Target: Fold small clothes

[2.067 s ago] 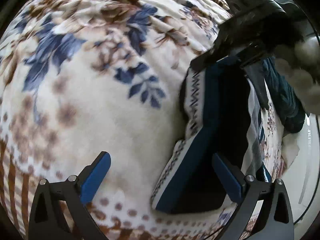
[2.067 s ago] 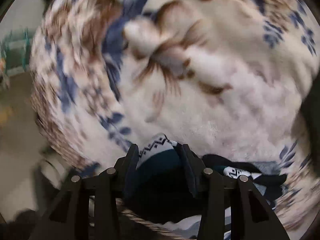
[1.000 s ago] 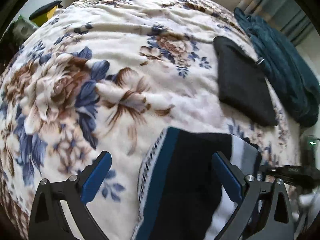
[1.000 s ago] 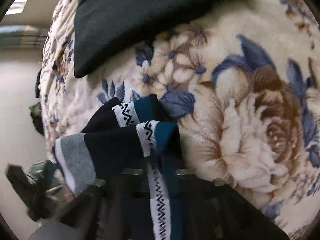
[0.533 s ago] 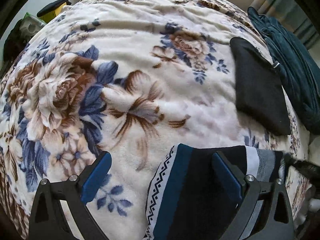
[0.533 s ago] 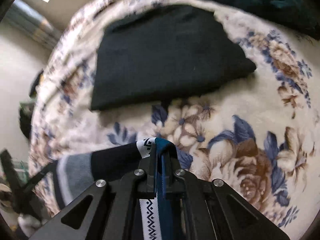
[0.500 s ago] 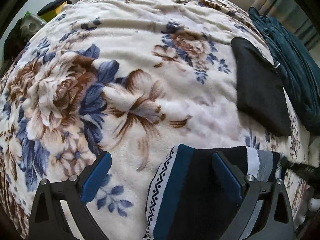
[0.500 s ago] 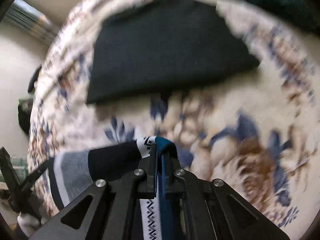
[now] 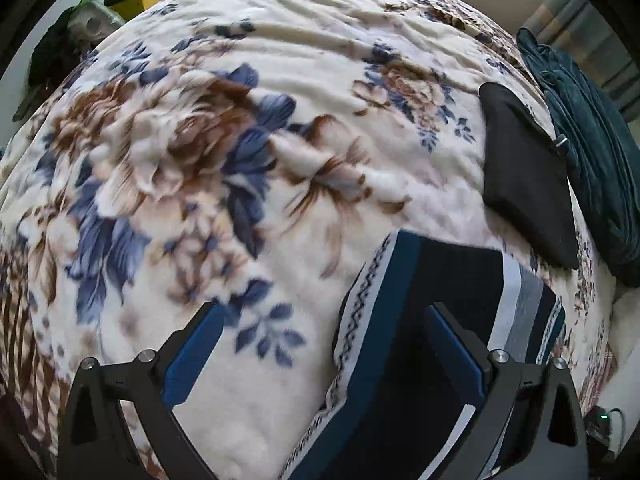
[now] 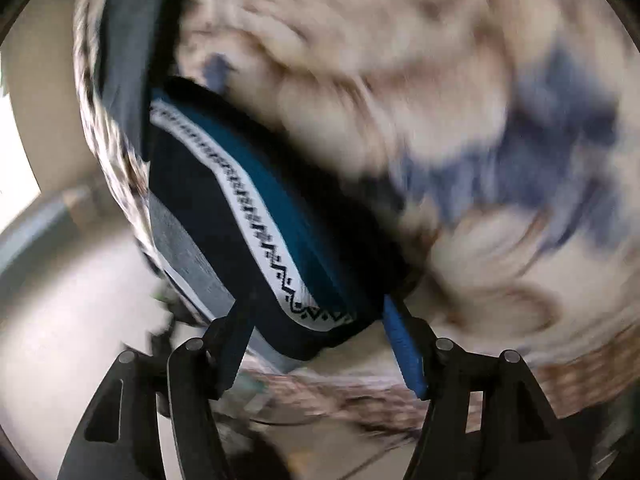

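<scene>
In the left wrist view, the left gripper (image 9: 320,344) hung over the floral blanket (image 9: 240,152) with its jaws wide and nothing between the pads. Its left finger (image 9: 192,352) stood over bare blanket; its right finger (image 9: 456,356) stood over the folded dark-blue patterned garment (image 9: 400,340), which lay flat on the blanket at lower right. To the right of the garment lay a folded black cloth (image 9: 520,176), and beyond that a dark teal garment (image 9: 592,152) at the bed's edge.

In the right wrist view, which was blurred, the right gripper (image 10: 316,344) had its jaws just opened, about half wide. The folded edge of the patterned garment (image 10: 256,216) sat between the 2 fingers, with the pads not pressing on it.
</scene>
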`<state>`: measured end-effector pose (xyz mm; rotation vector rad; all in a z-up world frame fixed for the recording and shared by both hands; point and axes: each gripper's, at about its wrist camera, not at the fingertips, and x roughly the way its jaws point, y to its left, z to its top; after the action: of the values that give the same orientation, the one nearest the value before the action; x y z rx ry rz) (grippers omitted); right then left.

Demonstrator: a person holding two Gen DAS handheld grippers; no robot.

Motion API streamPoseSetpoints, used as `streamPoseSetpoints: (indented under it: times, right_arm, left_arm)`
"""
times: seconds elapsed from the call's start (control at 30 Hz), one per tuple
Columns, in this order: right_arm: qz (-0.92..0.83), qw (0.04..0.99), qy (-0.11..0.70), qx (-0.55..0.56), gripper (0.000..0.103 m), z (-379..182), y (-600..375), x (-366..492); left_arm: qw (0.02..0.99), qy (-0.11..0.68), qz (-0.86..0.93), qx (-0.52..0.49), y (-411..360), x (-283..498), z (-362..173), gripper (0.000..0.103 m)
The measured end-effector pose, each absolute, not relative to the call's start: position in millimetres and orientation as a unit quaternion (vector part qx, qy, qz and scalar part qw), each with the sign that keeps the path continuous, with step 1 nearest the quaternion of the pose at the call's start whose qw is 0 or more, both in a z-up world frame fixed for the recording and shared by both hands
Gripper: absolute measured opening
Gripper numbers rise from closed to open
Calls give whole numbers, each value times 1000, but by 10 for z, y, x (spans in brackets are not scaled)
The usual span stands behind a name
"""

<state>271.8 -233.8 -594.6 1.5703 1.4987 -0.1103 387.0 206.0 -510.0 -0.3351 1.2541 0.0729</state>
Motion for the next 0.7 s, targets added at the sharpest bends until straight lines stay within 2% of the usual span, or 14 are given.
streamPoseSetpoints:
  times: [0.07,0.1,0.13,0.17,0.33,0.37,0.4,0.43,0.5,0.6,0.7]
  right_arm:
    - [-49,467,589,658,68,-6031,-2231,2762]
    - [-54,491,581,647,63,-6014,-2214,2811]
    - [-65,511,584,628,53,-5982,-2208,2847]
    - [-71,526,586,612,35,-5939,-2200,2878]
    - [-78,605,617,497,32,-5635,-2109,2873]
    - [-71,604,625,490,38,-5633,-2100,2849]
    - [-71,595,639,482,55,-5640,-2099,2809]
    - [-75,592,641,483,64,-5626,-2126,2771]
    - [-75,608,613,498,90,-5554,-2222,2682]
    - [-41,613,592,521,103,-5638,-2215,2677]
    - [12,571,602,558,103,-6062,-2058,2781]
  left_arm:
    - [793,589,34,-151,2045,3821,-5105,102]
    - [793,590,34,-149,2037,3803,-5109,102]
    - [792,592,32,-147,2028,3783,-5120,102]
    - [789,596,30,-146,2020,3780,-5140,102]
    - [784,602,19,-152,2013,3747,-5198,102]
    - [784,601,12,-156,2010,3742,-5203,102]
    - [783,601,3,-161,2006,3744,-5214,102]
    - [782,601,-8,-166,2005,3748,-5231,102]
    - [774,602,-40,-192,2009,3767,-5308,102]
    - [742,612,-93,-256,2039,3821,-5510,102]
    - [714,619,-126,-302,2048,3879,-5734,102]
